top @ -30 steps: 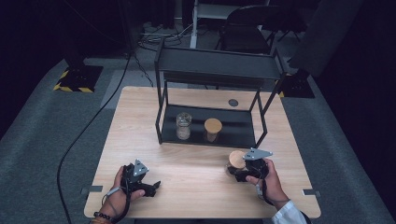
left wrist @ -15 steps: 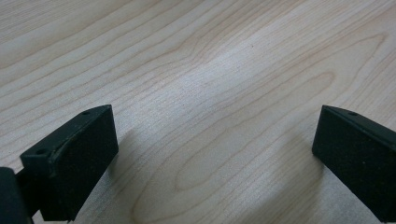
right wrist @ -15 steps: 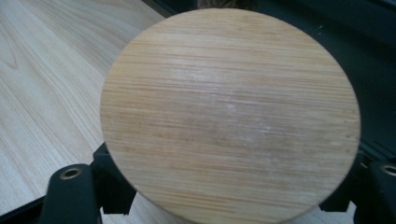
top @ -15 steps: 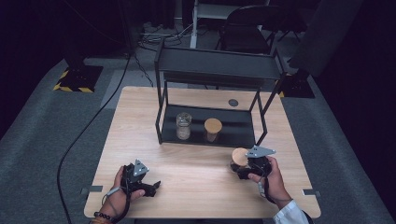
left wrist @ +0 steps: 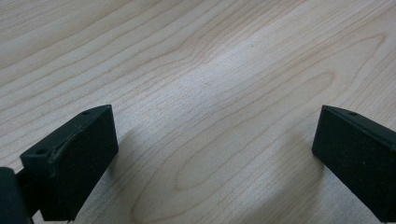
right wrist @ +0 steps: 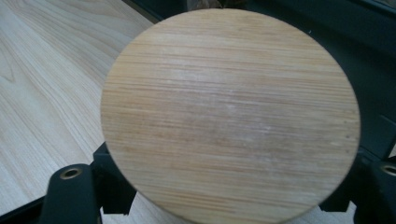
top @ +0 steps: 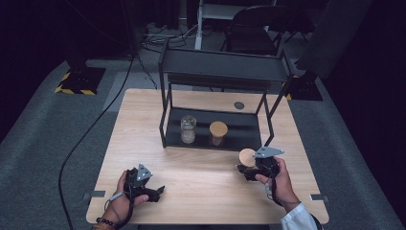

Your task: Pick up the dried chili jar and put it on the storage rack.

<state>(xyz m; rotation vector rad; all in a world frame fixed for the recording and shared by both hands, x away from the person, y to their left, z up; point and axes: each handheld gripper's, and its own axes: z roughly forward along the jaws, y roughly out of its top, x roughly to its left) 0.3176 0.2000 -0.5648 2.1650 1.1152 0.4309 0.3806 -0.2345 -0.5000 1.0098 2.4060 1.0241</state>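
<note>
A round wooden lid [right wrist: 229, 112] sits between the jaws of my right gripper [right wrist: 224, 186], which is shut on its edge. From above, the lid [top: 247, 156] and right gripper [top: 245, 165] hover near the front right leg of the black rack [top: 225, 67]. On the rack's lower shelf stand a lidless glass jar [top: 188, 129] and, to its right, a jar with a wooden lid [top: 218, 132]. My left gripper [top: 158, 191] rests at the table's front left. Its jaws stand wide apart [left wrist: 215, 158] over bare wood, holding nothing.
The wooden table [top: 201, 177] carries the rack at its middle back and a small dark disc [top: 239, 105] behind it. A black cable [top: 91, 134] runs over the grey floor on the left. A chair [top: 258, 28] stands beyond the table.
My right gripper has edged slightly away from me toward the rack with the lid still in it. The left gripper has stayed put.
</note>
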